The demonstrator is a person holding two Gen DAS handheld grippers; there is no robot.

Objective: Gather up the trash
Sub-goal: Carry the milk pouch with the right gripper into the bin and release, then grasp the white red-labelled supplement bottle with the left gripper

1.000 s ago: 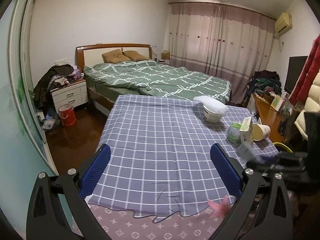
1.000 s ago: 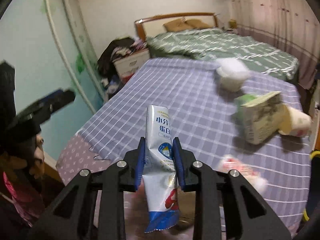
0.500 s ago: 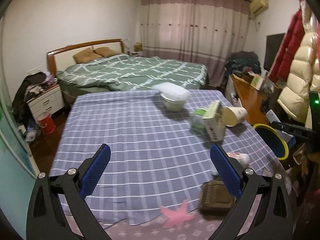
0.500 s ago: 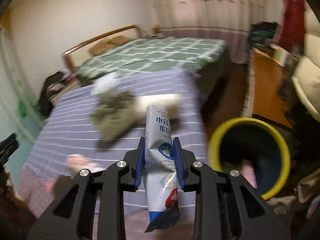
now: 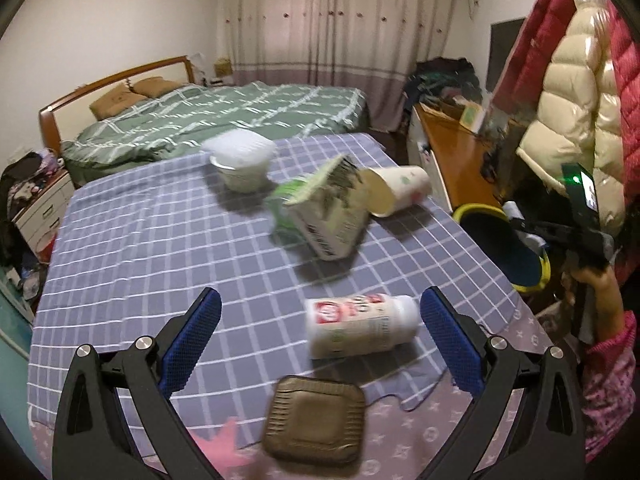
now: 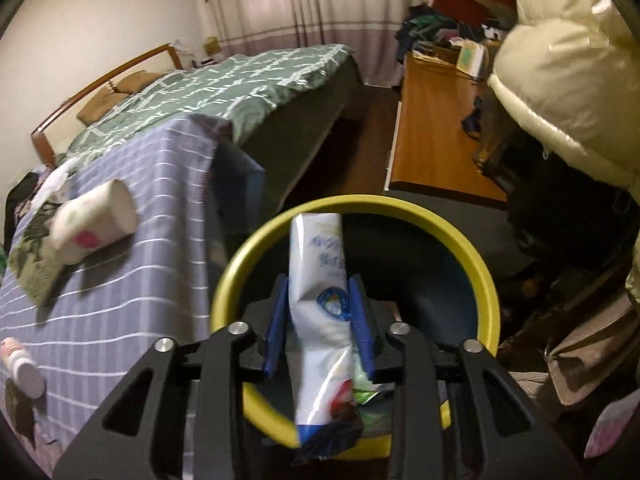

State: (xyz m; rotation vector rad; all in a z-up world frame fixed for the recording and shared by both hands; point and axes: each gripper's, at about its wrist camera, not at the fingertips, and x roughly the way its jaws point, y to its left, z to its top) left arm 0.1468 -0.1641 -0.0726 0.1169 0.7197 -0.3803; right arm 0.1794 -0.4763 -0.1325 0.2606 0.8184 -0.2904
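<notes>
**Op:** Pouch [image 6: 320, 280] sits over the bin [image 6: 256, 240] now, between the R gripper [image 6: 320, 320] pads. Jaws are opening as I speak; there's a sliver of gap on the left pad, so I read it as a release, not a firm pinch. Pouch stands upright, top end poking above the pads, bottom end hanging below, right over the yellow rim.

**Sup:** Anything in the bin already?

**Op:** Some crumpled wrappers, green and white, low in the R wrist view under the pouch. Can't tell how many pcs. So part of the job looks done, imo.

**Sup:** L side?

**Op:** L gripper [image 5: 320, 344] is wide open, nothing in it, hovering over the checked cloth [image 5: 160, 240]. Milk bottle [image 5: 360, 326] lies on its side just inside the R pad, not touched. Brown square tray [image 5: 316, 420] is near the cloth edge, close below the bottle.

**Sup:** What's left on the table?

**Op:** Bottle, tray, carton [image 5: 332, 216] tipped over mid-table w/ a green wrapper [image 5: 288, 196] tucked against it, paper cup [image 5: 396, 190] on its side touching the carton, and a white bowl [image 5: 244, 164] further back w/ a lid-like thing on top. That's six pcs at least. Blur makes small stuff hard to call.

**Sup:** So progress?

**Op:** Early-to-mid, I'd guess. One pc dropping now, bulk is still out. Bottle is the likely next pick for L, since it's already between the jaws.
</notes>
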